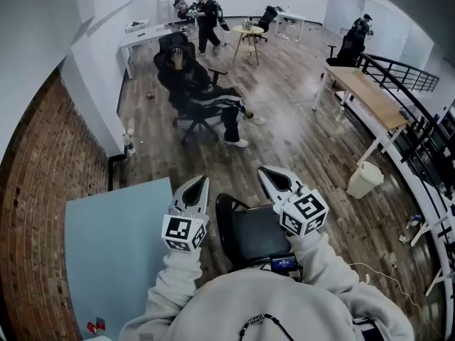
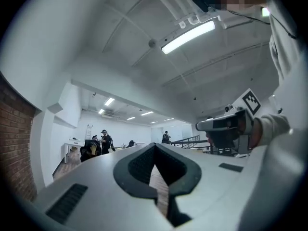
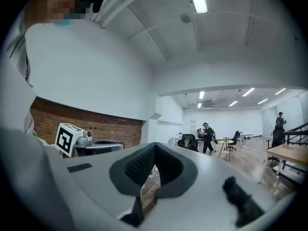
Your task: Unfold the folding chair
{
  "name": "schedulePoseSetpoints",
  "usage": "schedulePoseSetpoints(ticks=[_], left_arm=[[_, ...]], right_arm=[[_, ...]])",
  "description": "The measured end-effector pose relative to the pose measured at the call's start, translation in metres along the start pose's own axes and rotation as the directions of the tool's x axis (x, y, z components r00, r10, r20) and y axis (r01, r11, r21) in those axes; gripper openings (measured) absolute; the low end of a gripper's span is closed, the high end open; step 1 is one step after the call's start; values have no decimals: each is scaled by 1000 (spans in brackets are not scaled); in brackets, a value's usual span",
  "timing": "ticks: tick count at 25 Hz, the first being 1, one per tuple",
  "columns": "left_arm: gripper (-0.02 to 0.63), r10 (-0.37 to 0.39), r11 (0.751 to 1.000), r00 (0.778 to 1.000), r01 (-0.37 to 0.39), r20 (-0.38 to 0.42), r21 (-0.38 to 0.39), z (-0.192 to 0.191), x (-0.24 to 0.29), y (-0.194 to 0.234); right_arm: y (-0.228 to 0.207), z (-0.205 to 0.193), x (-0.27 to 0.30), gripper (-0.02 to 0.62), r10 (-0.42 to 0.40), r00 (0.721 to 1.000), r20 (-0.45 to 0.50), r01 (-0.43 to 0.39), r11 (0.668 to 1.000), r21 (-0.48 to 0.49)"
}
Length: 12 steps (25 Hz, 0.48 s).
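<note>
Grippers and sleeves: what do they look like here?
The left gripper and right gripper are white tapered shells with black ribbed pads. Each carries a cube with black-and-white square markers. The sleeves are light grey sweatshirt fabric.

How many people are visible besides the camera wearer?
3: a seated person mid-floor, a standing person at the back beside the round table, and a third person far right by the railing. Another may be hidden behind the standing one.
</note>
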<state>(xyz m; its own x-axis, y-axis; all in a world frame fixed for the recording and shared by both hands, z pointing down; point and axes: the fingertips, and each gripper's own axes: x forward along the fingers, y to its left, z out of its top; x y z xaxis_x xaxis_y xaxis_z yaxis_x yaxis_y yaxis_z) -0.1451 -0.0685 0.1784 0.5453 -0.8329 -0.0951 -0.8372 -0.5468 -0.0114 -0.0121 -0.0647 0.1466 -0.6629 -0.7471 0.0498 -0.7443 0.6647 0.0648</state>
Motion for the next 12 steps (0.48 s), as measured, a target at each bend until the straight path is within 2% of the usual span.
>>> schedulePoseSetpoints(ticks=[12], left_arm=[[5, -3, 1000, 1000, 3, 12, 4, 5, -8, -3]], right_arm=[[12, -9, -3, 5, 5, 1000, -21, -5, 1000, 6]])
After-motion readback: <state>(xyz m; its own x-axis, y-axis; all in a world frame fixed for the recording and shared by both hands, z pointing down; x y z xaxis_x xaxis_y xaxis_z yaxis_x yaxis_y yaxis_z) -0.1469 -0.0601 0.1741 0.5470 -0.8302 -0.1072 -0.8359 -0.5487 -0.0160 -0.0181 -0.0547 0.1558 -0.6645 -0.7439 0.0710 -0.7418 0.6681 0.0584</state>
